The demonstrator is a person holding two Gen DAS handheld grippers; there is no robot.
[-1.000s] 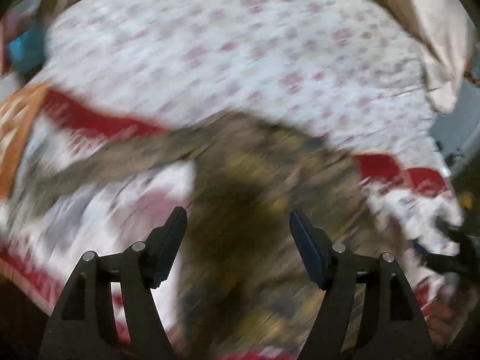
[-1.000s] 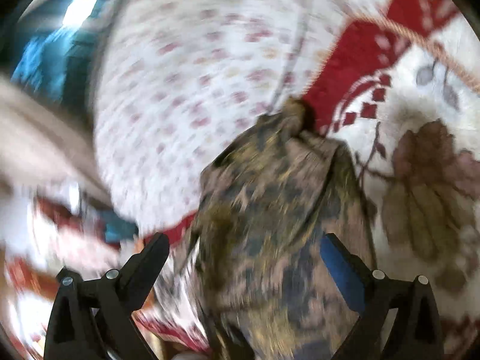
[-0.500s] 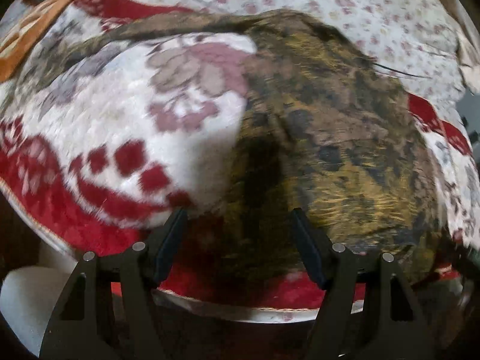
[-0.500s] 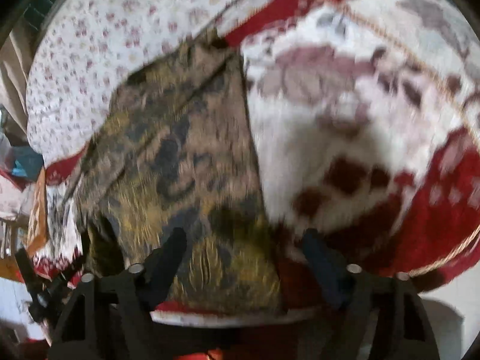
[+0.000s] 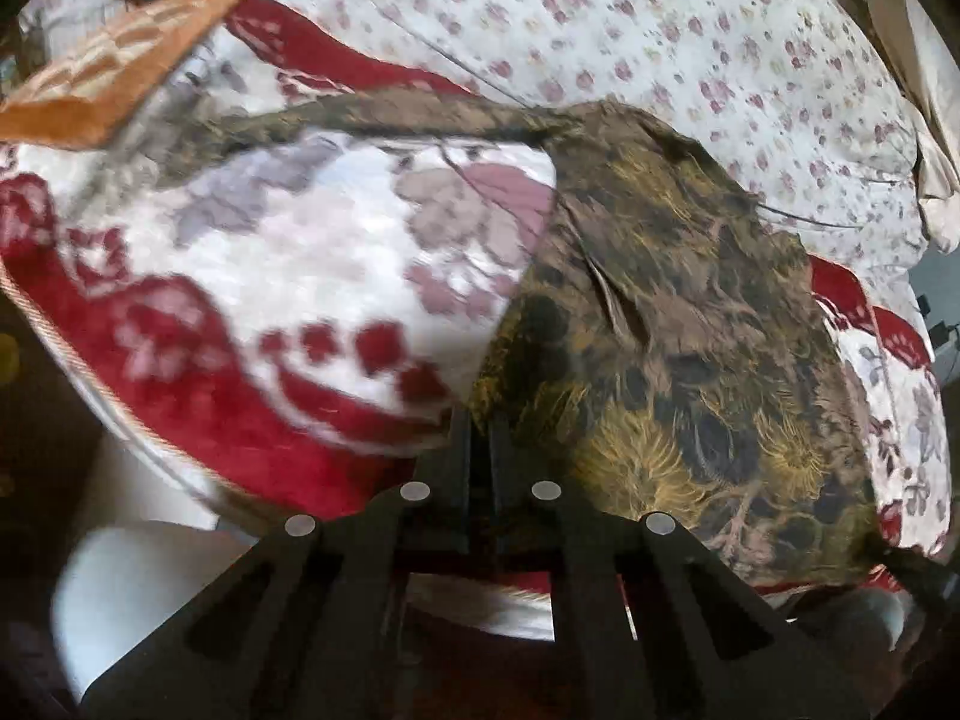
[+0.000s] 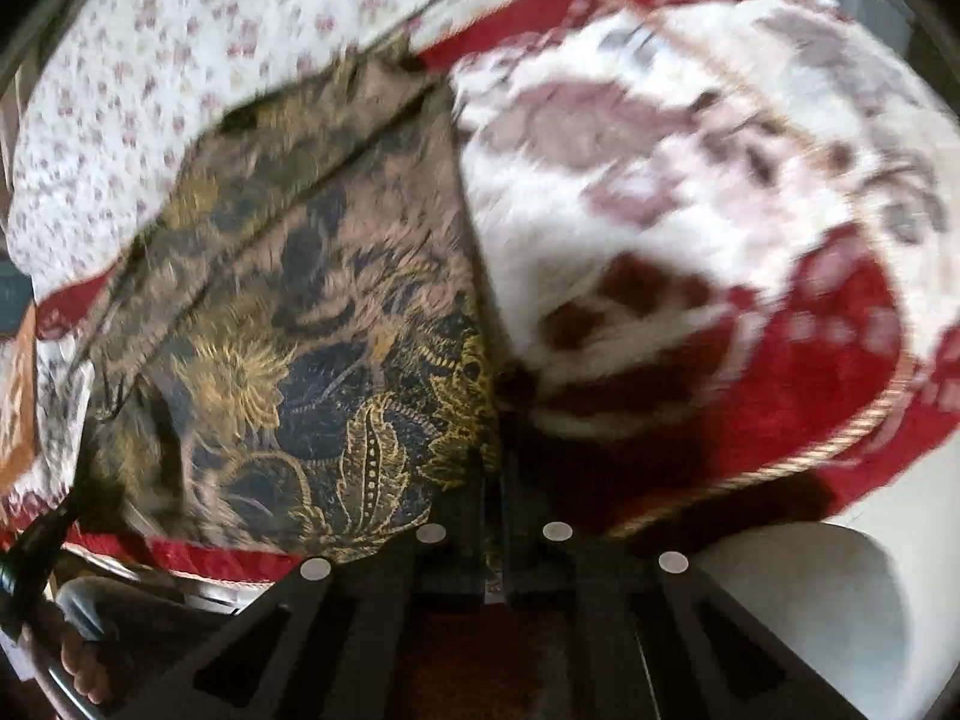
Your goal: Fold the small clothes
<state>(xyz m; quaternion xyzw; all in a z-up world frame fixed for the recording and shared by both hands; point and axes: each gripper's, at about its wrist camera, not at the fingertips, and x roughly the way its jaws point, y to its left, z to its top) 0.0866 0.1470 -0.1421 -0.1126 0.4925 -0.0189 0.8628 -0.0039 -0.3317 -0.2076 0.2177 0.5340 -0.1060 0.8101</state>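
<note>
Both jaws have just snapped together: left hand-held gripper (image 5: 480, 420) and right hand-held gripper (image 6: 492, 468) pinch the garment (image 5: 678, 348) at the bed's near edge; thin bites could slip, or snag the blanket (image 5: 270, 276).

Both the left hand-held gripper (image 5: 480, 420) and right hand-held gripper (image 6: 493, 468) have just closed, tilted downward.

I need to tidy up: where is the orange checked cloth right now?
The orange checked cloth sits in the left wrist view's upper left corner, on the red and white floral blanket, beyond the dark brown gold-patterned garment.
</note>
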